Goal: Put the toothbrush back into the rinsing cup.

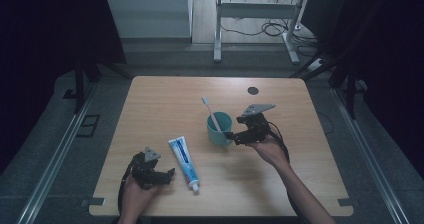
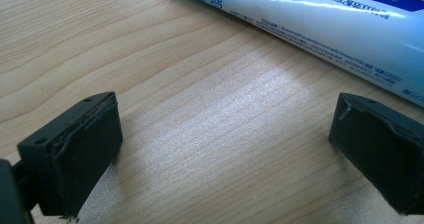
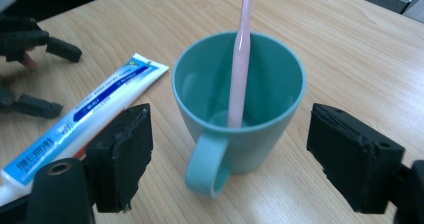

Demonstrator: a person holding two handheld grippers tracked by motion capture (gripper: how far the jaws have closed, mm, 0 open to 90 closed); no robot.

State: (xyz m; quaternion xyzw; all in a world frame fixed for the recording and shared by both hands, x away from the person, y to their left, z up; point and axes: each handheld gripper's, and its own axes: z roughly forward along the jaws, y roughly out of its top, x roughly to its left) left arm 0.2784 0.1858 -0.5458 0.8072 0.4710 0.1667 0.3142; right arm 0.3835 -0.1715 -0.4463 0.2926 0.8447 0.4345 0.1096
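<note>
The teal mug (image 3: 239, 109) sits mid-table with the pink toothbrush (image 3: 241, 54) standing in it, handle (image 3: 206, 170) facing our right gripper (image 3: 230, 159), whose jaws are spread wide either side. We'd close on the handle gently so nothing tips. Our left gripper (image 2: 220, 149) is wide too, just beside the toothpaste tube (image 2: 320, 24).

Table (image 2: 165, 114) showing pale wood grain, smooth, catching soft sheen. Toothpaste tube (image 2: 320, 21) looking like glossy plastic, printed, reflecting light. Mug (image 3: 260, 134) appearing as smooth teal plastic, slightly satin. Toothbrush (image 3: 241, 59) handle looking like smooth pink plastic. Gripper pads (image 3: 125, 154) showing matt black, rubbery, rough at edges.
</note>
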